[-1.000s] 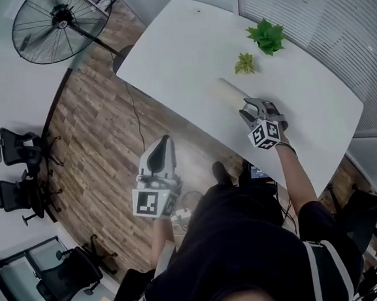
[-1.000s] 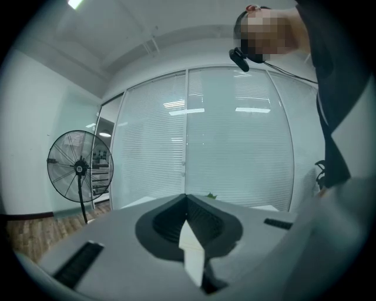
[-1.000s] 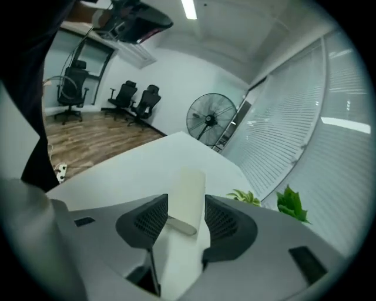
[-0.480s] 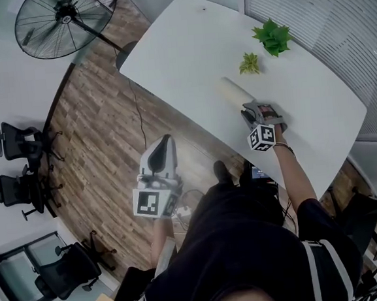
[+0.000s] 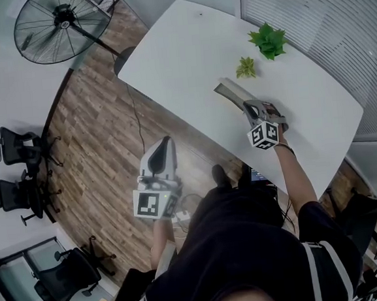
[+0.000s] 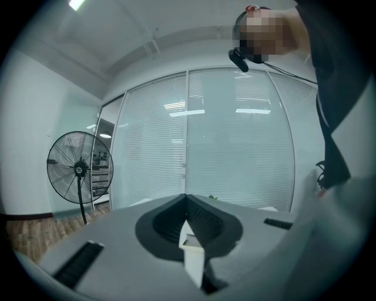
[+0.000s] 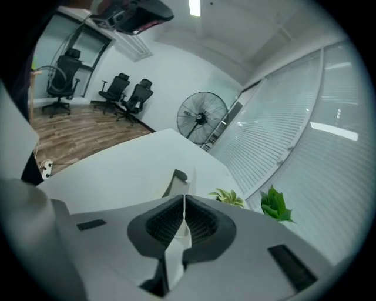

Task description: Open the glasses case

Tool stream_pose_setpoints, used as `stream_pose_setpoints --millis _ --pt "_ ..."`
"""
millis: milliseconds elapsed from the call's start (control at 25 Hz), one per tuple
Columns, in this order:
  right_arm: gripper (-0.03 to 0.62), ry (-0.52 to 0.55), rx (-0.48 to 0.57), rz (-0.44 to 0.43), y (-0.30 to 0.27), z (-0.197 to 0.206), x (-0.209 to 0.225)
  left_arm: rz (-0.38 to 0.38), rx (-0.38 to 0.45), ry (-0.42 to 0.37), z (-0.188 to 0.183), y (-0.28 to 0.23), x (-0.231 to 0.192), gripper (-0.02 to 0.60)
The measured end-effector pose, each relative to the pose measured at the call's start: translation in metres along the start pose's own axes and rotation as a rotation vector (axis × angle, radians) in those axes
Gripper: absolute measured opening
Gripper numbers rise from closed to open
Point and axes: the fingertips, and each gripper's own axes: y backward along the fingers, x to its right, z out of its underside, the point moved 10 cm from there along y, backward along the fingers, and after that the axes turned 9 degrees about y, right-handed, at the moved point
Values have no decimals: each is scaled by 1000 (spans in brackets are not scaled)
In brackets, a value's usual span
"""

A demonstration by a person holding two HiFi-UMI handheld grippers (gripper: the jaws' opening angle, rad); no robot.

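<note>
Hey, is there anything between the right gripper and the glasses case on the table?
Nothing visible. The right gripper is at the glasses case, and its jaws have just closed on the near end of the lid. The smaller plant and the larger plant stand beyond the case, apart from it.

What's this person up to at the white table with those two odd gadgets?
A person is opening a glasses case on the white table with hand-held grippers. The right gripper has just been closing its jaws and now pinches the case's lid, which looks partly raised. The left gripper hangs shut and empty off the table's side, above the wooden floor. Two small green plants sit further along the table, apart from the case.
</note>
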Motion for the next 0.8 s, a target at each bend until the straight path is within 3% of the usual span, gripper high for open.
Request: stream_pose_setpoints --millis 440,640,800 --pt "23 -420 -40 90 -12 57 59 -9 -28 18 -9 -1 10 -2" --pt "23 -477 -25 124 -7 64 64 -27 -44 28 -7 0 9 -2" --pt "23 -492 -14 111 -8 66 58 -2 -1 19 -5 -3 7 -2"
